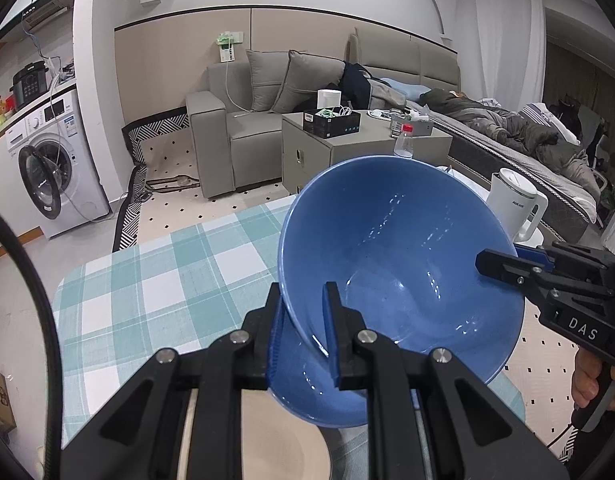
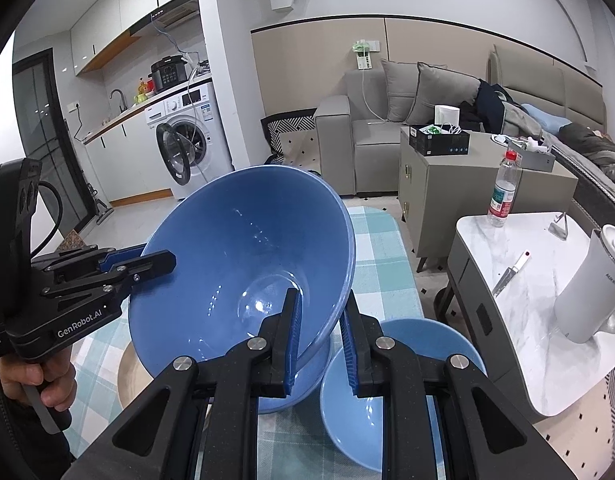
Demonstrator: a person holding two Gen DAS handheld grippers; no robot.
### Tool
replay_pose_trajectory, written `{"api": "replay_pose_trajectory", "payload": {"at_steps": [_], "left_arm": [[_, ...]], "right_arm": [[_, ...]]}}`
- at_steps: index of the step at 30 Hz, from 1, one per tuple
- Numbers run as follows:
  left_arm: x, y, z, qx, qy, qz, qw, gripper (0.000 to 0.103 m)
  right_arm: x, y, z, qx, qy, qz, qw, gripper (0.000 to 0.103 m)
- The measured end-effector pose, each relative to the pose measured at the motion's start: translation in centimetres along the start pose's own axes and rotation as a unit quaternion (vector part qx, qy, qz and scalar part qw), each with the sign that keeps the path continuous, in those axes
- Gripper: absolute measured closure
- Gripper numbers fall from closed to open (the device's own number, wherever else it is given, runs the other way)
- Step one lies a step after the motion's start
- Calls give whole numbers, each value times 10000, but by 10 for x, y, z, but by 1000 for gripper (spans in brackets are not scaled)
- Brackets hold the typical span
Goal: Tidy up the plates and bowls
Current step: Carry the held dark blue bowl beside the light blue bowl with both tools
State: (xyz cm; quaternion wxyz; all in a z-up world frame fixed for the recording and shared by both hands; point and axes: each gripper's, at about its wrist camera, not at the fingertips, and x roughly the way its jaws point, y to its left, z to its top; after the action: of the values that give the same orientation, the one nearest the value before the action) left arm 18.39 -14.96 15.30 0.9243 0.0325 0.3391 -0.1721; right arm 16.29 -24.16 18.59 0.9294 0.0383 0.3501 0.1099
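A large blue bowl hangs tilted above the checked tablecloth, held on opposite sides of its rim. My left gripper is shut on the rim, one pad inside and one outside. My right gripper is shut on the other side in the same way. Under the bowl lie a beige plate and a light blue dish on the cloth, both partly hidden by the fingers.
To the right stands a marble side table with a white kettle, a knife and a water bottle. Beyond are a grey cabinet, a sofa and a washing machine.
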Motion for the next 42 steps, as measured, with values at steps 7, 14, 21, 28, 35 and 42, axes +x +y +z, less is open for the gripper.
{"api": "replay_pose_trajectory", "payload": {"at_steps": [7, 14, 21, 28, 35, 42], "left_arm": [[1, 2, -10, -55, 32, 32, 10000, 86], [7, 5, -16, -92, 87, 45, 9999, 85], [16, 7, -23, -131, 149, 46, 9998, 85], [28, 13, -29, -218, 237, 25, 9995, 84], [40, 21, -38, -295, 311, 30, 9991, 84], [54, 25, -46, -342, 431, 39, 9985, 84]], "right_arm": [[6, 4, -8, -68, 74, 62, 9999, 83], [16, 8, -17, -97, 207, 62, 9997, 83], [30, 11, -26, -72, 365, 72, 9993, 82], [45, 13, -33, -74, 530, 62, 9985, 82], [60, 16, -38, -88, 655, 25, 9978, 82], [77, 15, -43, -98, 812, -6, 9966, 82]]}}
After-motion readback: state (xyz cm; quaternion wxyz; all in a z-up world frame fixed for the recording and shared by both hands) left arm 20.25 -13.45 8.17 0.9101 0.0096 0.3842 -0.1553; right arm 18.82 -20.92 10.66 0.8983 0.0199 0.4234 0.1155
